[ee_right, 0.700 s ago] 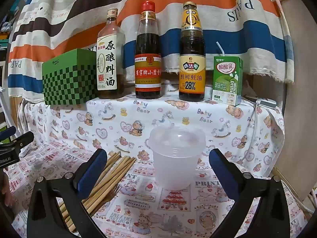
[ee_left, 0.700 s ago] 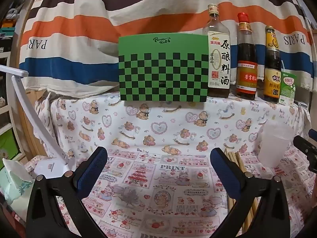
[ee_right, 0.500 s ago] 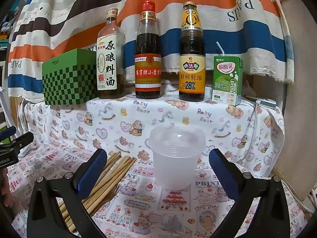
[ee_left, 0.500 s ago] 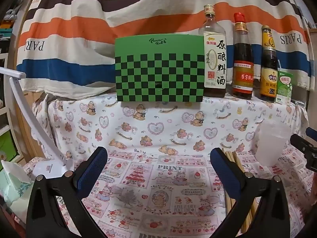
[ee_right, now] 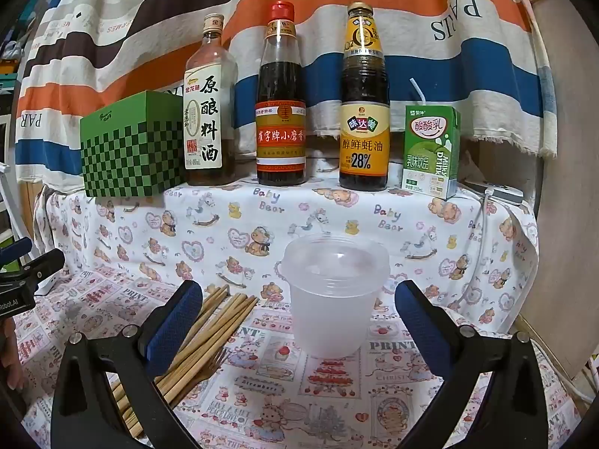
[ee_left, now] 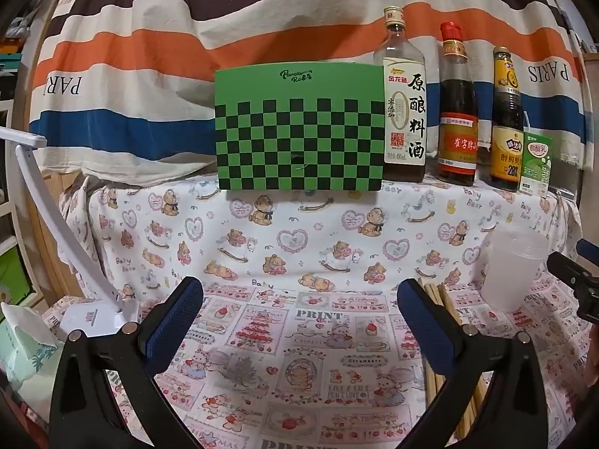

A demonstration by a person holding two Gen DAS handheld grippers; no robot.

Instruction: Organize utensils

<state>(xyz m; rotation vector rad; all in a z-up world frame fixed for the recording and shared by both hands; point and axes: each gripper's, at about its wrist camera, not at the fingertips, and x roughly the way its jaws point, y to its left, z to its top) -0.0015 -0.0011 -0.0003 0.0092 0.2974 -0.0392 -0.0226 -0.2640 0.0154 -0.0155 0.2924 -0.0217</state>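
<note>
- While the left gripper (ee_left: 297,321) drifted a touch leftward and back, widening its view of the printed tablecloth (ee_left: 299,232), its fingers stayed spread wide and held nothing.
- Wooden chopsticks (ee_right: 209,333) lay bundled on the cloth, just left of the translucent plastic cup (ee_right: 333,299), which stood upright.
- Facing that cup, the right gripper (ee_right: 299,325) had barely moved, its fingers likewise parted and empty.
- Nothing had been picked up yet; sorting probably remained at its start.
</note>
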